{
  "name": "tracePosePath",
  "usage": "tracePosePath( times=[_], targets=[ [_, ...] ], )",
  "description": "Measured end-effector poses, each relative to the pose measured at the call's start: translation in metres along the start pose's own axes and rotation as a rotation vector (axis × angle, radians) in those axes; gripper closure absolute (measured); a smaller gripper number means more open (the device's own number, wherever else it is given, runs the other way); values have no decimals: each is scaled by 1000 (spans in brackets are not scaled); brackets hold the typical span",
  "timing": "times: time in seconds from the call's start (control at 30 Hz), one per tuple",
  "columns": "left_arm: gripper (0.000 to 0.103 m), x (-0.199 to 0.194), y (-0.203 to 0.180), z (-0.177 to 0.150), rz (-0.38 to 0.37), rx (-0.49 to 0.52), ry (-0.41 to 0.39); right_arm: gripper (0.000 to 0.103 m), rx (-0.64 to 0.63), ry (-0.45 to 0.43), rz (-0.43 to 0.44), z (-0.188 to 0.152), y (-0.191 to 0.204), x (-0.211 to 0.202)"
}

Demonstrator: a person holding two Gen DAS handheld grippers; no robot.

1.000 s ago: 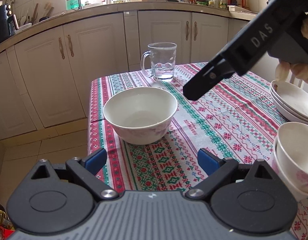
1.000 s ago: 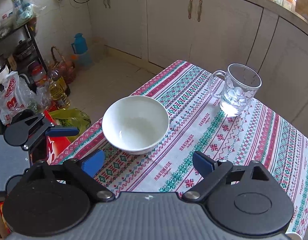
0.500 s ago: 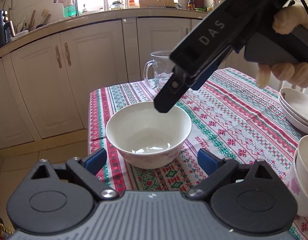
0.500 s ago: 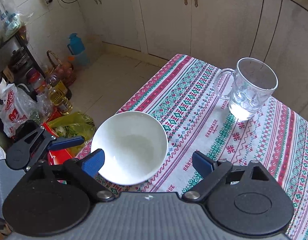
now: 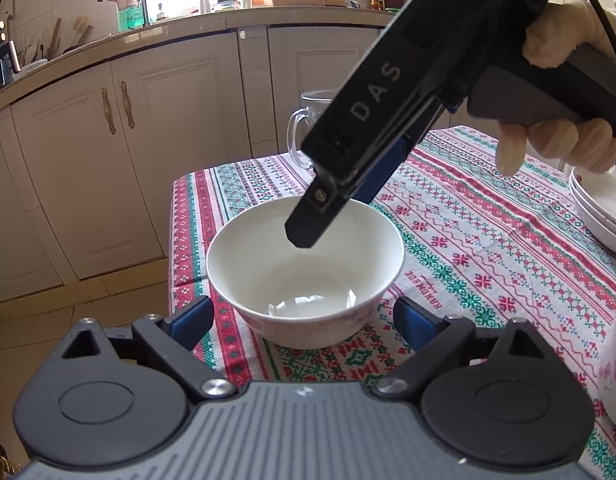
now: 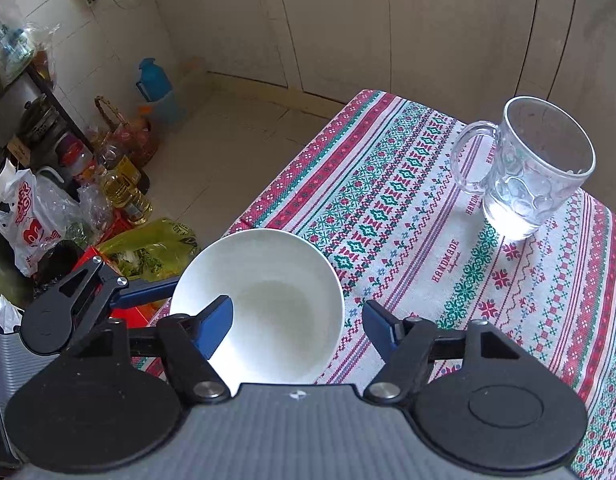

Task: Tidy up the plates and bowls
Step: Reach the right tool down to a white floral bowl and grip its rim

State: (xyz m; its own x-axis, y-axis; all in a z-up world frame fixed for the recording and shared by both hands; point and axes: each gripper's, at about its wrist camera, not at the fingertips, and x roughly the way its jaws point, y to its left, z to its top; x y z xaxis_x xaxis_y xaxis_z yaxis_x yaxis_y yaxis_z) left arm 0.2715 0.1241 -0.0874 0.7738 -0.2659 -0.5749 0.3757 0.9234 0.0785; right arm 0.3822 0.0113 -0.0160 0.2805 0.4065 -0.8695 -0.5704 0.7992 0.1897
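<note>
The right gripper (image 6: 298, 326), jaws just narrowing astride the white bowl (image 6: 264, 304)'s right rim without pinching yet, should clamp squarely; the left gripper (image 5: 304, 318) waits spread.

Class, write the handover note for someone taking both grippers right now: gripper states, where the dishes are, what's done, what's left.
Right gripper: jaws have just been closing, straddling the white bowl rim, one finger inside, not yet clamped.
Left gripper: open, low in front of the bowl, holding nothing.
Bowl stands near the table corner; glass mug behind it.
Done: stacked plates at the right edge.
Left: grip the bowl and move it to the other dishes.
</note>
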Motion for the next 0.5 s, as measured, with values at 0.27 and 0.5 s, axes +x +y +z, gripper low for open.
tracePosePath(
  times=[0.27,0.5],
  targets=[
    [11,6,0,3,-6,24,-13,37,15,9,16,0,-7,12],
    [11,5,1,4,-10,24,-13,43,23,4,34,0,-10,14]
  ],
)
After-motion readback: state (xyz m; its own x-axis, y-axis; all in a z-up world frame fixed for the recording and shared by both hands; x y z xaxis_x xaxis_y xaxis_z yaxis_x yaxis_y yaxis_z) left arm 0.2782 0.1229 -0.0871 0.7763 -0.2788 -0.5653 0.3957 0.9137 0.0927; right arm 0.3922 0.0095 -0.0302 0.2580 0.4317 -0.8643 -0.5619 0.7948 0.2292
